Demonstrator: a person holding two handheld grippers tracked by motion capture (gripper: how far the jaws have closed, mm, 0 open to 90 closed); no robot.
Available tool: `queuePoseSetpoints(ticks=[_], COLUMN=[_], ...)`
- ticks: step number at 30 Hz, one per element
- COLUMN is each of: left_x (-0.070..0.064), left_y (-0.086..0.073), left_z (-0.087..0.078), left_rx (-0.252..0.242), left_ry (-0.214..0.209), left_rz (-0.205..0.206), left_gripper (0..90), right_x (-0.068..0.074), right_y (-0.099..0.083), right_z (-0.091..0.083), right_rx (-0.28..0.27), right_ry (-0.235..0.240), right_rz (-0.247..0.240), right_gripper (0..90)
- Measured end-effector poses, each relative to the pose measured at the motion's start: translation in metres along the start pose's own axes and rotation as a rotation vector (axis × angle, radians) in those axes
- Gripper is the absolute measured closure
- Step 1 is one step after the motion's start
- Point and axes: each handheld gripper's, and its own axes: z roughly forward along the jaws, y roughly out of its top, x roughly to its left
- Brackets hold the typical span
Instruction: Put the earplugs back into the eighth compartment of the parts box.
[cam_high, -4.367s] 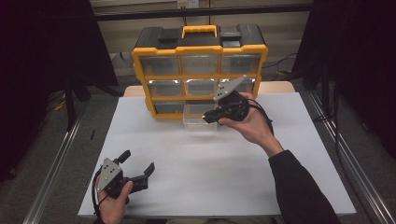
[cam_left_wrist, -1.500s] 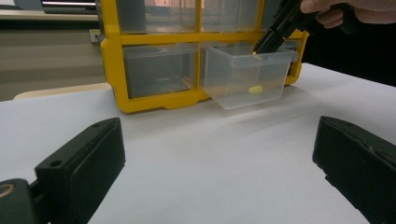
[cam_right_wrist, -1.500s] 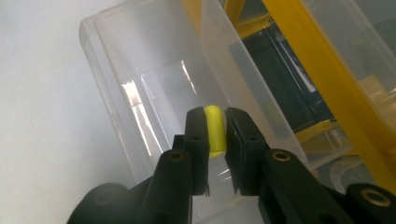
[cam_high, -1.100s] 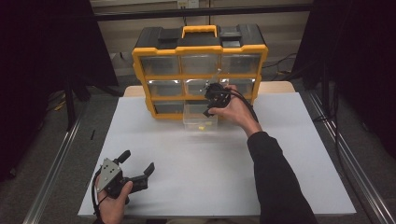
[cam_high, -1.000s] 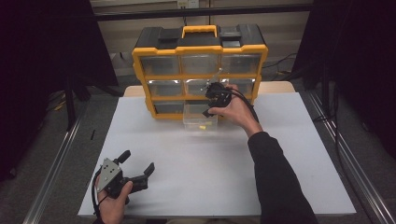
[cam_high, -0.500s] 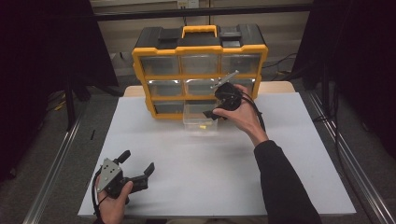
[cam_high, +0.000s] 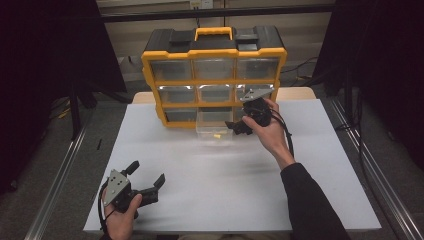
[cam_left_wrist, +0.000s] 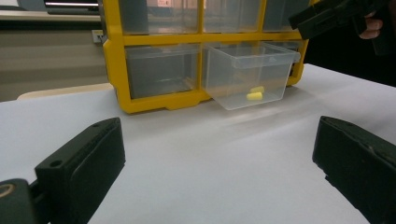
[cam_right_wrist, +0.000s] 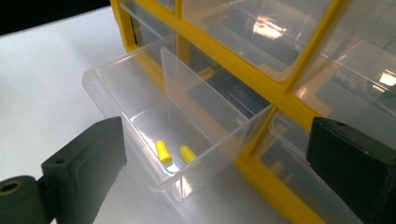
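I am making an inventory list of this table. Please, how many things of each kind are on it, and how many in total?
Yellow organizer box: 1
Clear drawer pulled out: 1
Small yellow pieces in that drawer: 2
Hand-held tools, left and right: 2
Total: 6
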Motion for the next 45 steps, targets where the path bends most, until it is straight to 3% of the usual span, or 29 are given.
queuePoseSetpoints(ticks=[6,15,24,38,45], left_x=[0.001,0.000,-0.001,0.000,-0.002], left_y=[0.000,0.000,0.000,0.000,0.000], left_z=[-0.001,0.000,0.000,0.000,0.000], left_rx=[0.004,0.008,0.010,0.010,0.003], left_ry=[-0.002,0.003,-0.007,0.010,0.002], left_rz=[0.003,0.001,0.005,0.006,0.004], left_gripper=[2.5,2.5,2.5,2.8,2.9], right_x=[0.003,0.009,0.014,0.027,0.034], right_y=[-0.017,-0.047,-0.078,-0.113,-0.129], right_z=[-0.008,-0.020,-0.034,-0.053,-0.068], right_rx=[-0.084,-0.149,-0.179,-0.243,-0.259], right_ry=[-0.043,-0.080,-0.135,-0.172,-0.179], right_rz=[0.033,0.070,0.082,0.133,0.132], right_gripper=[3.8,3.1,1.4,1.5,1.5])
